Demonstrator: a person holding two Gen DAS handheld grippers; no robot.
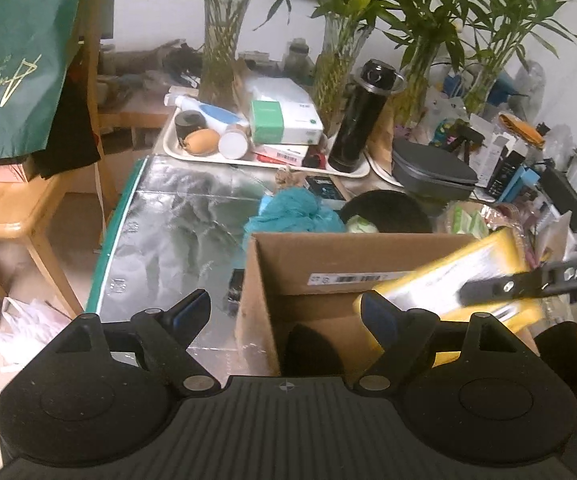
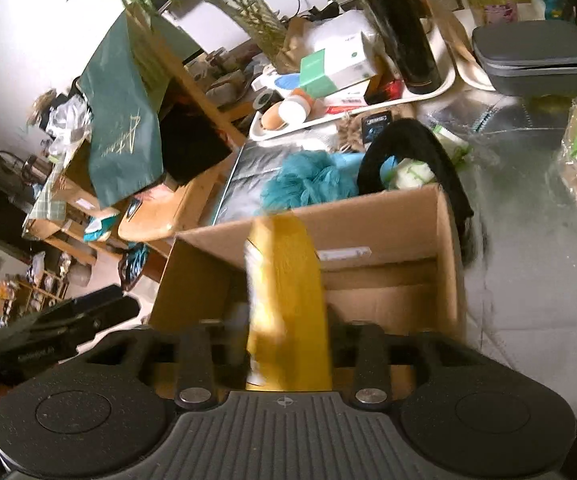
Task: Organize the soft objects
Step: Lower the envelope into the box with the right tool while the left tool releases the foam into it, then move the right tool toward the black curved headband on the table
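We work over a desk (image 1: 176, 216) covered in a crinkled silver sheet, set against a white wall in a cluttered room, with a wooden chair (image 1: 20, 208) at its left carrying a green bag (image 1: 20, 60).

Our left gripper (image 1: 284, 312) has its jaws spread wide and empty, poised over the near left corner of an open cardboard box (image 1: 288, 256). Our right gripper (image 2: 272, 344) has its jaws clamped on a yellow soft pack (image 2: 284, 280), which hangs tilted over the box opening; in the left wrist view the pack (image 1: 448, 280) is blurred and comes in from the right above the box.

Just behind the box lie a teal mesh puff (image 1: 292, 208) and a black rounded object (image 1: 384, 208) with something pale green tucked against it. Farther back a white tray (image 1: 176, 148) carries a black bottle (image 1: 360, 120), a green-and-white carton (image 1: 280, 120) and small toiletries. A grey zip case (image 1: 428, 172) sits to the tray's right, and glass vases of bamboo (image 1: 224, 40) line the wall.
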